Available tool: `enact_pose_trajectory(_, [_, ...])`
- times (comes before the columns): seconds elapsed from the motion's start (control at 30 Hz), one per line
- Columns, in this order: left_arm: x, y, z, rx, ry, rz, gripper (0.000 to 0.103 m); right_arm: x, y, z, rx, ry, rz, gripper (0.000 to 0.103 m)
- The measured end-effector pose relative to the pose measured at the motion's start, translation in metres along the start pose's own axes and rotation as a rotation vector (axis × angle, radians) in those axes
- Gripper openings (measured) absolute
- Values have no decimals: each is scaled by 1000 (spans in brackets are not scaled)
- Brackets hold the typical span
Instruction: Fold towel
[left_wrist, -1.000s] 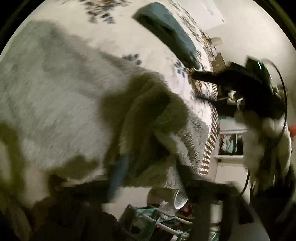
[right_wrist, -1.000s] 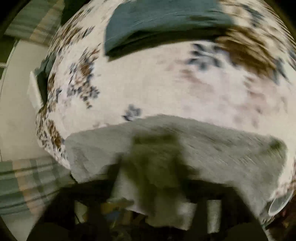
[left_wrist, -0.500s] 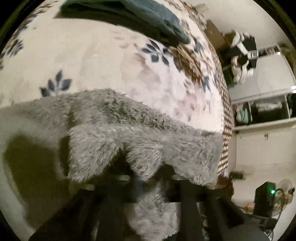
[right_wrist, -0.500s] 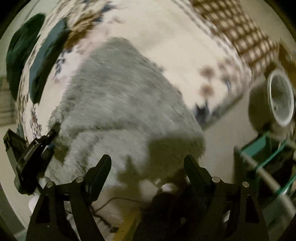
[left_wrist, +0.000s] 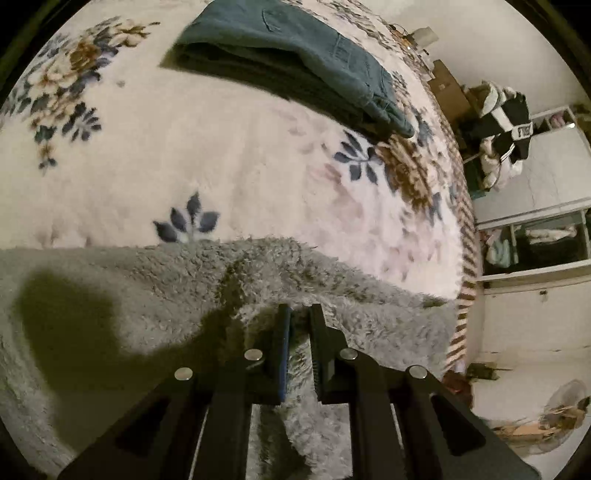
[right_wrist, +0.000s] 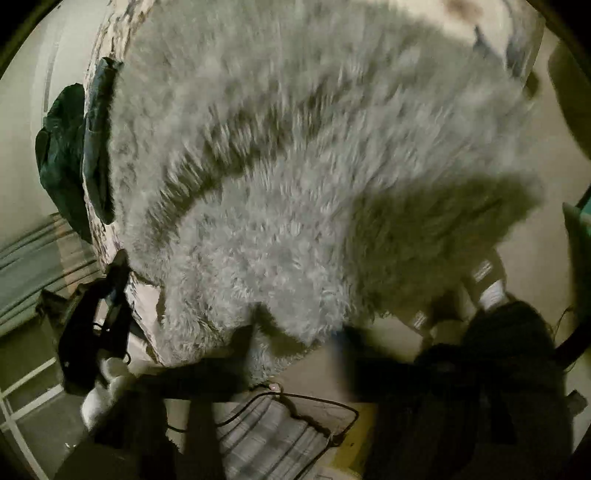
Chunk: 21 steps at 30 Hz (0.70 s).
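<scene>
A fluffy grey towel (left_wrist: 122, 295) lies on a floral bedspread (left_wrist: 221, 155). My left gripper (left_wrist: 298, 314) is shut on a raised ridge of the towel near its right end. In the right wrist view the towel (right_wrist: 295, 166) fills the frame, blurred. My right gripper (right_wrist: 293, 332) is at the towel's near edge. Its dark fingers (right_wrist: 242, 343) still show apart and are closing, with the towel's hem hanging between them. The left gripper (right_wrist: 110, 295) also shows there, at the towel's left corner.
A folded teal garment (left_wrist: 295, 62) lies further back on the bed. An open wardrobe (left_wrist: 535, 243) and hanging clothes (left_wrist: 506, 122) stand to the right. Below the bed edge a cable and striped fabric (right_wrist: 266, 432) lie on the floor, and a white-gloved hand (right_wrist: 99, 391) holds the left gripper.
The left gripper closed on the towel's ridge and shifted along the bed. The right gripper rolled and dropped to the towel's near edge, and the towel now fills its view.
</scene>
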<state>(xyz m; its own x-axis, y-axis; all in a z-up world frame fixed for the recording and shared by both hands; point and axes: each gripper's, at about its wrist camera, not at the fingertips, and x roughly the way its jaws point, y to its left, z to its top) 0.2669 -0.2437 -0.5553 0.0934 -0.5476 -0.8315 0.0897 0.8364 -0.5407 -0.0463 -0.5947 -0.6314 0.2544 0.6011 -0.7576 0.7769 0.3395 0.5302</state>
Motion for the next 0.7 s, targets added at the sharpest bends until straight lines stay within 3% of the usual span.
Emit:
enact_pose_trajectory(0.1, [-7, -2, -4, -24, 15, -36, 9, 16, 0, -14, -21, 55, -96, 10])
enact_pose_trajectory(0.17, [-15, -6, -11, -22, 10, -42, 11, 20, -4, -24, -32, 95, -92, 10])
enact_pose_trajectory(0.23, [-18, -11, -19, -22, 26, -59, 20, 14, -4, -30, -41, 96, -59, 11])
enact_pose_trajectory(0.3, [-17, -15, -28, -27, 48, -74, 37, 6, 2, -34, -54, 97, -26, 25])
enact_pose_trajectory(0.37, [-9, -17, -34, -30, 80, -75, 53, 1, 13, -38, -62, 78, 22, 57])
enact_pose_trajectory(0.4, [-4, -16, -36, -33, 89, -63, 58, 1, 20, -40, -54, 71, 54, 62])
enact_pose_trajectory(0.47, [5, -15, -36, -32, 94, -46, 58, 1, 33, -38, -31, 65, 80, 64])
enact_pose_trajectory(0.53, [21, -13, -32, -20, 106, 0, 58, 12, 41, -36, -24, 59, 34, 64])
enact_pose_trajectory(0.63, [40, -12, -24, 7, 104, 52, 55, 28, 31, -34, 81, 48, 13, 65])
enact_pose_trajectory(0.7, [48, -16, -22, 52, 105, 56, 10, 37, 20, -33, 163, 16, 26, 63])
